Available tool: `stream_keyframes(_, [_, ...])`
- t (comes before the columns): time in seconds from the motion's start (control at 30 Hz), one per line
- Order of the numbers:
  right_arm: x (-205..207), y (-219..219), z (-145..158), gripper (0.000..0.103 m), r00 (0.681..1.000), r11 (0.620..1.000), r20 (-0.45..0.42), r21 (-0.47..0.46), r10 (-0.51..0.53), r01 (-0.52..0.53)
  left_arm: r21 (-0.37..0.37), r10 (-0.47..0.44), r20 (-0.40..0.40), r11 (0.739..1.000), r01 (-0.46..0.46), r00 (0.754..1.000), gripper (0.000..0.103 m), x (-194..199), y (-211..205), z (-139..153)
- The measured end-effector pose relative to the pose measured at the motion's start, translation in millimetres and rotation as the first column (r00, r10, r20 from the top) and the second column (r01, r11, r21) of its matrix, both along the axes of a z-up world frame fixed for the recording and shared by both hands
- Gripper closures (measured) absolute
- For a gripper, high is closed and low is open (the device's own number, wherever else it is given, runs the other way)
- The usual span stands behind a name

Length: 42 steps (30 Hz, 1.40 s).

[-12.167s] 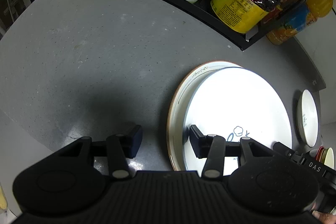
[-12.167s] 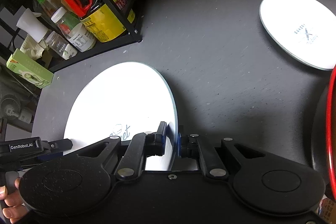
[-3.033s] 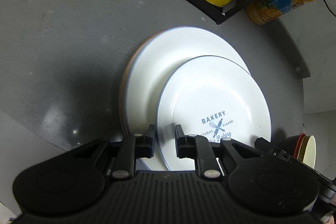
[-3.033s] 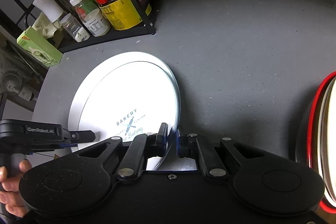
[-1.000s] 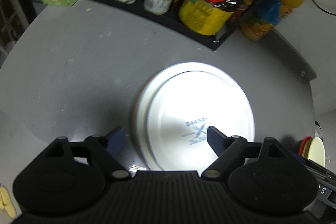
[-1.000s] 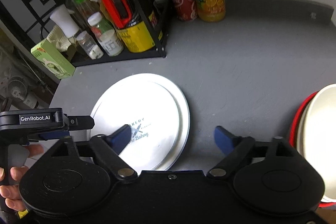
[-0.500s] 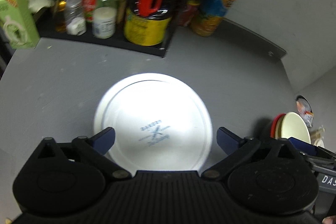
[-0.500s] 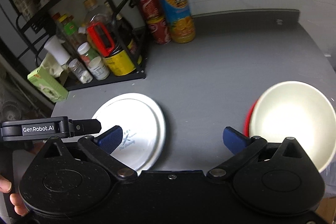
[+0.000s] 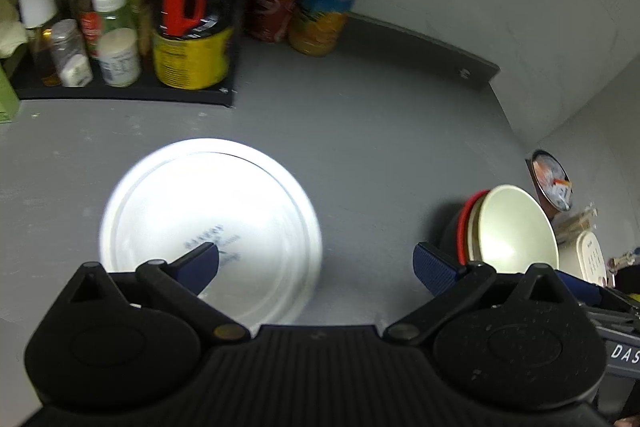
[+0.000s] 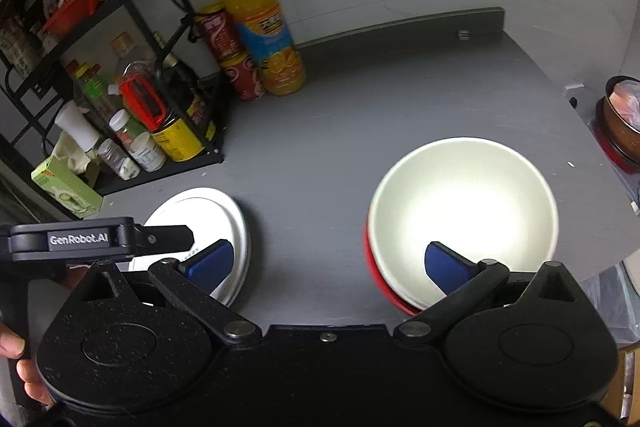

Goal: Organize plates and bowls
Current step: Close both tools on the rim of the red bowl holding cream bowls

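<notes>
Stack of white plates (image 9: 208, 211) lies on the grey countertop (image 10: 352, 131); nested bowls (image 10: 460, 219), cream inside red, sit well apart at its right. Left gripper (image 9: 316, 263) and right gripper (image 10: 328, 263) both gape wide, empty; sorting appears essentially complete.

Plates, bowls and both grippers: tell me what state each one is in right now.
Plate stack: flat on the table, nothing gripping it.
Cream bowl: upright, nested in the red bowl, empty.
Left gripper: open, holding nothing.
Right gripper: open, holding nothing.
Orange juice bottle: upright, capped.
</notes>
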State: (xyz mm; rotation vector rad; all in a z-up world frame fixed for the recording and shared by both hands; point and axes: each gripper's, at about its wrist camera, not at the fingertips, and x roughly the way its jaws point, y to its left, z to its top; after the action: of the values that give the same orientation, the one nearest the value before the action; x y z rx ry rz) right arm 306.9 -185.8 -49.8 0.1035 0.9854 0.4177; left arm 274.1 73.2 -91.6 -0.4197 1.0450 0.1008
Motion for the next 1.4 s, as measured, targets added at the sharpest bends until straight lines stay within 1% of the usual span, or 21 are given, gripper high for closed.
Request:
stream_keyframes(0.17, [7, -26, 0, 0.0, 1.0, 1.0, -0.01, 0.022, -0.001, 0.001, -0.001, -0.036, -0.023, 0.999, 0.036, 0.999, 0.001, 9, -26, -3])
stream_keyframes(0.33, [17, -52, 2, 0.0, 1.0, 0.999, -0.008, 0.031, -0.013, 0.013, -0.003, -0.039, -0.049, 0.999, 0.039, 0.998, 0.001, 19, -49, -1])
stream_keyframes(0.43, [24, -68, 2, 0.0, 1.0, 0.999, -0.014, 0.04, -0.024, 0.024, 0.013, -0.055, -0.062, 0.998, 0.056, 0.997, 0.001, 28, -64, 1])
stream_keyframes(0.57, [34, -86, -1, 0.0, 0.999, 0.999, -0.019, 0.031, -0.032, 0.032, 0.007, -0.035, -0.077, 0.999, 0.035, 0.996, 0.001, 36, -79, 4])
stream_keyframes(0.67, [41, -101, -5, 0.0, 0.999, 0.998, -0.025, 0.043, -0.043, 0.044, 0.011, -0.034, -0.087, 0.999, 0.035, 0.996, 0.001, 43, -92, 5])
stream_keyframes(0.83, [53, -123, -16, 0.0, 0.998, 0.998, -0.05, 0.046, -0.042, 0.044, 0.023, -0.033, -0.09, 0.999, 0.035, 0.995, 0.001, 53, -113, 5])
stream_keyframes(1.0, [66, -138, -33, 0.0, 0.997, 0.999, -0.079, 0.036, -0.026, 0.028, 0.027, -0.028, -0.099, 0.999, 0.03, 0.995, 0.001, 66, -132, -1])
stream_keyframes(1.17, [78, -145, -51, 0.001, 0.993, 0.999, -0.114, 0.046, 0.018, -0.013, 0.0, 0.005, -0.126, 1.0, -0.005, 0.992, 0.002, 77, -143, -16])
stream_keyframes(1.33, [92, -145, -67, 0.008, 0.986, 0.996, -0.151, 0.065, 0.071, -0.062, -0.017, 0.024, -0.159, 0.999, -0.027, 0.987, 0.003, 87, -153, -32])
stream_keyframes(1.4, [96, -145, -72, 0.012, 0.983, 0.995, -0.162, 0.07, 0.086, -0.075, -0.019, 0.036, -0.164, 0.999, -0.04, 0.986, 0.006, 89, -157, -36])
